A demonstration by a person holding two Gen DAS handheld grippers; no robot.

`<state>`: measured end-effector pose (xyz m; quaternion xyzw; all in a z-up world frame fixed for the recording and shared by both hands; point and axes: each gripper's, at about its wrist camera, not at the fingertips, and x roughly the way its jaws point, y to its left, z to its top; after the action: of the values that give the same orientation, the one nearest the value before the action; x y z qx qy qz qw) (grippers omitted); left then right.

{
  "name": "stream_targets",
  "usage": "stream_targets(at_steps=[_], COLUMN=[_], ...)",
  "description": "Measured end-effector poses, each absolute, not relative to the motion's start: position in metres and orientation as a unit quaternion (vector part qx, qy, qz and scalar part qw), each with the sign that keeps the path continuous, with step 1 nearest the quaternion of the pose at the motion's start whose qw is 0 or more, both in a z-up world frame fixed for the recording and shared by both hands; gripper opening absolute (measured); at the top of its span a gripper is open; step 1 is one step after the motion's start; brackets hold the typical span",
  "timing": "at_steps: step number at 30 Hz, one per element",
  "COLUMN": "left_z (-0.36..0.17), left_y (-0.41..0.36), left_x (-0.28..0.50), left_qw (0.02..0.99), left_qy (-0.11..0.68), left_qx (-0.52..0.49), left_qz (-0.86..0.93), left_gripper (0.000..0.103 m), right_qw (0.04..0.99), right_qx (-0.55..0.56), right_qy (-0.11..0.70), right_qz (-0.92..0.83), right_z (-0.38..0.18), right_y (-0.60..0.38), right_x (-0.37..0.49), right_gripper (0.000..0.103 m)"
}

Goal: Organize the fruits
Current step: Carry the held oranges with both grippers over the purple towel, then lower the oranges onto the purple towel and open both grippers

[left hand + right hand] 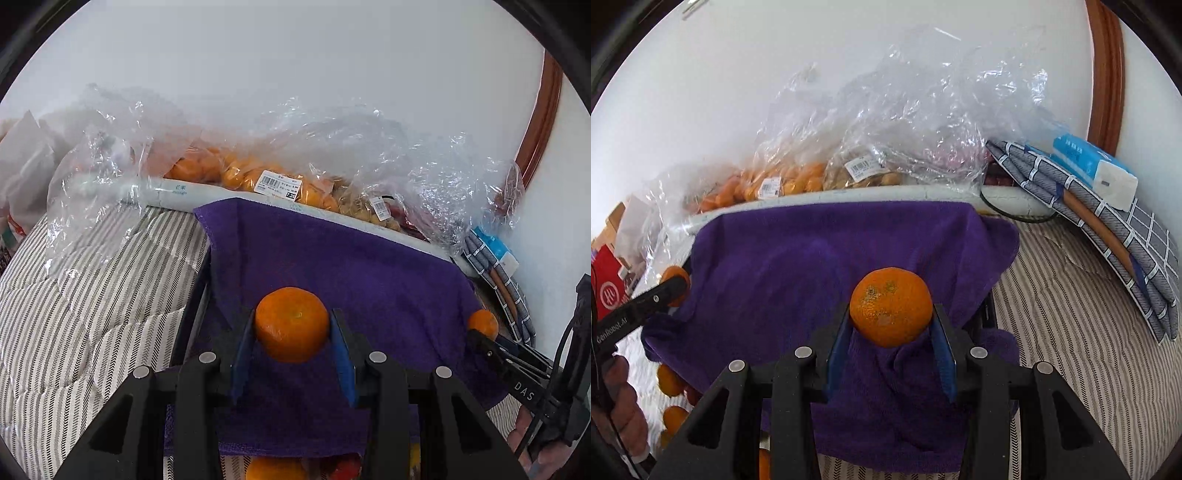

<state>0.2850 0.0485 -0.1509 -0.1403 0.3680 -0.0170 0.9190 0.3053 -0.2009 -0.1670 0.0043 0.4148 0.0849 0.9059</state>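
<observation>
My left gripper (292, 326) is shut on an orange mandarin (291, 323) and holds it above a purple towel (332, 258). My right gripper (891, 317) is shut on a second mandarin (891, 306) over the same towel (812, 258). Each gripper shows at the edge of the other's view: the right one with its mandarin (483, 324), the left one with its mandarin (676, 275). Loose mandarins (670, 380) lie below the towel's near left edge.
Clear plastic bags of mandarins (236, 173) and other fruit (864, 173) sit on a white box (177, 192) against the wall. Folded checked cloth (1108, 221) and a blue tissue pack (1093, 166) lie at the right. Striped cloth (74, 314) covers the surface.
</observation>
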Motion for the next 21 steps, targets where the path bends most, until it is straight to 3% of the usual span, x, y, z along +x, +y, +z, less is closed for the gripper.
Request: stream_targets(at_steps=[21], left_z=[-0.162], left_y=[0.041], left_x=[0.292], left_qw=[0.908], left_qy=[0.4], left_qx=[-0.125], left_qz=[-0.01], left_gripper=[0.038], right_qw=[0.893], right_qx=[-0.005], right_qy=[0.441], right_qz=[0.093], right_z=[-0.186], right_y=[-0.196], right_x=[0.311], right_gripper=[0.043])
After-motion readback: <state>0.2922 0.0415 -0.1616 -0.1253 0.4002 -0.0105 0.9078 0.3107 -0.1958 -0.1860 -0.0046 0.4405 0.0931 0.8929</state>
